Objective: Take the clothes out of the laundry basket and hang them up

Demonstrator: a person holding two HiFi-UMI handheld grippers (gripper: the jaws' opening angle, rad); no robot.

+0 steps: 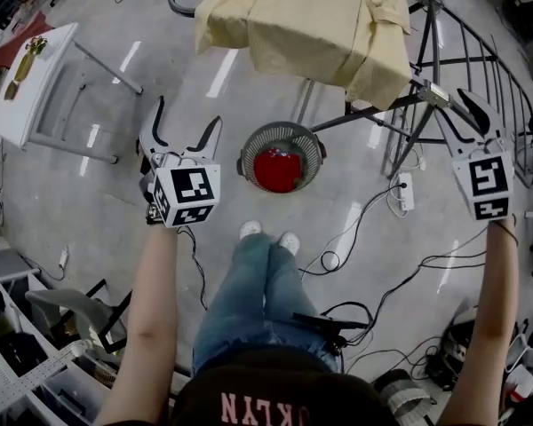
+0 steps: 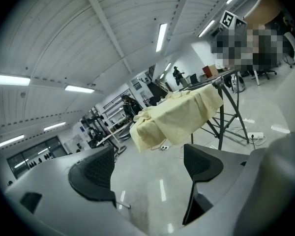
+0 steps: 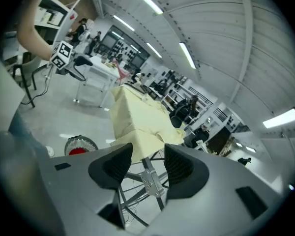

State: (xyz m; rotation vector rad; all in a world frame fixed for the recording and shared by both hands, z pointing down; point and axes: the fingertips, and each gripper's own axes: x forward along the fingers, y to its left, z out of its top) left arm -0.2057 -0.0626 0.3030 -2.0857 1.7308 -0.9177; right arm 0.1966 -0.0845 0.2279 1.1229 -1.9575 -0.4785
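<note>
A round grey laundry basket [image 1: 247,152] stands on the floor ahead of my feet, with a red garment [image 1: 278,169] lying inside it. A pale yellow shirt [image 1: 311,20] is draped over the metal drying rack [image 1: 444,51] behind it. My left gripper [image 1: 186,118] hangs left of the basket, jaws wide apart and empty; its own view looks across the floor at the shirt [image 2: 174,114]. My right gripper [image 1: 453,109] is at the rack's right side, jaws narrowly open with nothing between them. Its view shows the shirt [image 3: 137,119], a rack joint [image 3: 150,181] and the basket [image 3: 81,144].
A white table [image 1: 27,82] stands at the far left. Black and white cables [image 1: 373,238] and a power strip [image 1: 406,191] lie on the floor right of my legs. A grey chair [image 1: 71,313] and shelving sit at the bottom left.
</note>
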